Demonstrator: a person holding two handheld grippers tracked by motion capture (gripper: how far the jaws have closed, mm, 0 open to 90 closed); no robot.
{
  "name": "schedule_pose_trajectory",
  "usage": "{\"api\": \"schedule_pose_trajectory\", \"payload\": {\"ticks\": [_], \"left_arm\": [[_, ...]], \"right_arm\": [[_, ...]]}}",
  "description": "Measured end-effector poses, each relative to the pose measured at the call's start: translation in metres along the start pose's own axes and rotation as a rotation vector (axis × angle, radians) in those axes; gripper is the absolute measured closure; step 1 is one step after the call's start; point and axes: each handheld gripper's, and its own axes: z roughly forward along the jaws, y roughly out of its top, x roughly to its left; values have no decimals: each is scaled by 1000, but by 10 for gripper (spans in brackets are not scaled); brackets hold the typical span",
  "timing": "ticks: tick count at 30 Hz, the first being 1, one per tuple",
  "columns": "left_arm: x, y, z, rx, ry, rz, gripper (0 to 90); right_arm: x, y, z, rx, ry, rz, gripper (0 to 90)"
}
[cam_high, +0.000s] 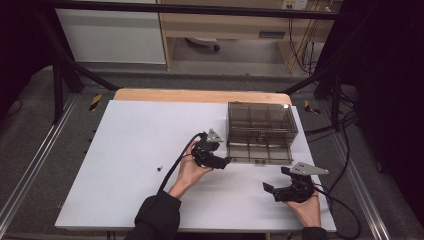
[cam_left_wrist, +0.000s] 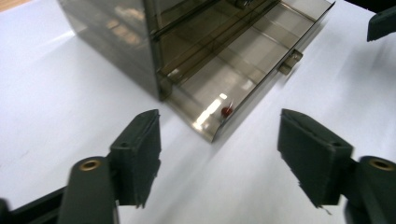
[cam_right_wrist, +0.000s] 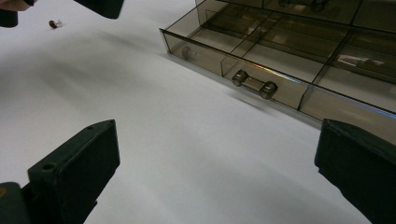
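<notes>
A smoky clear drawer cabinet (cam_high: 260, 120) stands at the back right of the white sheet. Its bottom drawer (cam_high: 259, 152) is pulled out toward me, handle (cam_right_wrist: 254, 83) in front. A small red bead-like part (cam_left_wrist: 226, 112) lies in the drawer's corner compartment (cam_right_wrist: 187, 52). Another small dark-red part (cam_high: 160, 168) lies loose on the sheet (cam_right_wrist: 53, 23). My left gripper (cam_high: 227, 161) is open just off that drawer corner, nothing between its pads (cam_left_wrist: 140, 140). Nearer the front edge, my right gripper (cam_high: 276, 179) is open and empty, aimed at the drawer front (cam_right_wrist: 218, 128).
The white sheet (cam_high: 130, 150) covers a wooden table (cam_high: 200, 95). Black frame bars (cam_high: 65, 65) stand at the back left and right. Cables (cam_high: 345, 150) trail off the right side. The cabinet's upper drawers hold dividers (cam_left_wrist: 187, 51).
</notes>
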Motion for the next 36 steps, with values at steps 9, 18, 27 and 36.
{"api": "schedule_pose_trajectory", "payload": {"ticks": [9, 18, 27, 36], "left_arm": [[15, -22, -24, -7, 27, -27, 199], [24, -42, -42, 10, 47, -17, 112], [36, -66, -65, 14, 83, -32, 99], [45, -80, -83, 19, 108, -38, 99]], "right_arm": [[0, 0, 0, 1, 1, 4, 6], [1, 0, 0, 2, 0, 6, 6], [1, 0, 1, 3, -1, 5, 6], [1, -1, 1, 7, 1, 6, 6]]}}
